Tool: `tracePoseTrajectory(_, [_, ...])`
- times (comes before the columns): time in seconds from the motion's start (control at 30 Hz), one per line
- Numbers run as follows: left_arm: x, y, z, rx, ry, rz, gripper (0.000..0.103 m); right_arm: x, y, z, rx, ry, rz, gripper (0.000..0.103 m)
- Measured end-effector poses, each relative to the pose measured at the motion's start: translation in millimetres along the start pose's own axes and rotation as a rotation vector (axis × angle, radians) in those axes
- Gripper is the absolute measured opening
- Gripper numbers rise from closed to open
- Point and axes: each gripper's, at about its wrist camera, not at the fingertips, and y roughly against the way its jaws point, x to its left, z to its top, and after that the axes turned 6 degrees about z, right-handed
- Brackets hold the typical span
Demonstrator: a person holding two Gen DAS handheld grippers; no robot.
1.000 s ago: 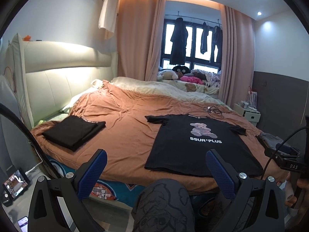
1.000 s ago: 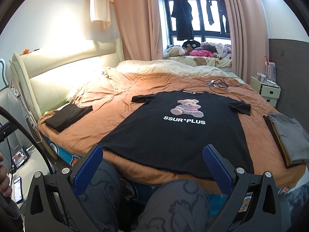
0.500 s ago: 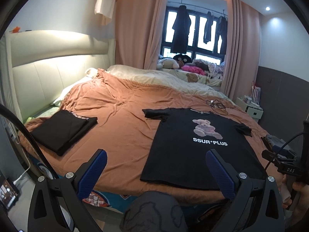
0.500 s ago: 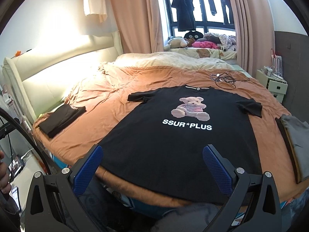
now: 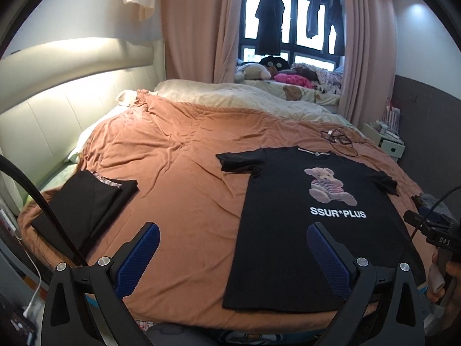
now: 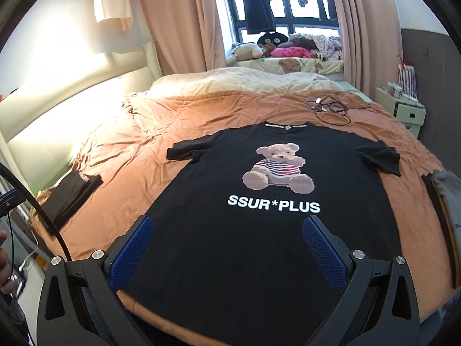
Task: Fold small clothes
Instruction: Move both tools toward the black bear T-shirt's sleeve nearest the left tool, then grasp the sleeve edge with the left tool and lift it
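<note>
Left gripper (image 5: pixel 232 255): its blue-padded fingers (image 5: pixel 138 258) are standing wide apart, gripping nothing; one pad is hanging over bare bedspread, the other over the shirt's left side near the hem.
Right gripper (image 6: pixel 227 249): it is likewise spread wide and holding nothing, its two pads framing the lower part of the shirt; whether the tips are brushing the cloth I cannot tell, but they look to be hovering above it.
Hand pose: the right hand (image 5: pixel 445 276) is showing at the lower right edge of the left wrist view, wrapping the handle of its tool; both grippers are pointing forward across the bed from its near edge.
T-shirt (image 6: pixel 276 219): black, lying flat and face up on the orange bedspread (image 5: pixel 184 178), sleeves spread, collar facing away, with a teddy bear print (image 6: pixel 278 168) and the words SSUR*PLUS below it.
Folded black garment (image 5: pixel 86 204): it is sitting at the bed's left near corner, well apart from the shirt.
Grey folded clothes (image 6: pixel 446 199): they are lying at the right edge of the bed, near the shirt's right sleeve.
Cables (image 6: pixel 331 106): a tangle is resting beyond the collar.
</note>
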Motion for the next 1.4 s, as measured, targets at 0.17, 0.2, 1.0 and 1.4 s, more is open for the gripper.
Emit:
tracePoseTrajectory(0.17, [8,-33,21,0.008,0.02,-0.01,0.103,-2,-37,21,0.028,-0.015,0.005,0.103])
tracePoseTrajectory(0.2, [10,-40,25,0.015,0.025,-0.024,0.103,-3,-43,25,0.032,-0.02,0.007,0.103])
tracePoseTrajectory(1.0, [14,-313,116,0.214,0.111,-0.157,0.079,-70,-281,118,0.177,-0.239,0.074,0.057])
tracePoseTrajectory(1.4, [23,-458,142,0.354,0.21,-0.209,0.078,-76,-407,148,0.242,-0.247,0.145,0.04])
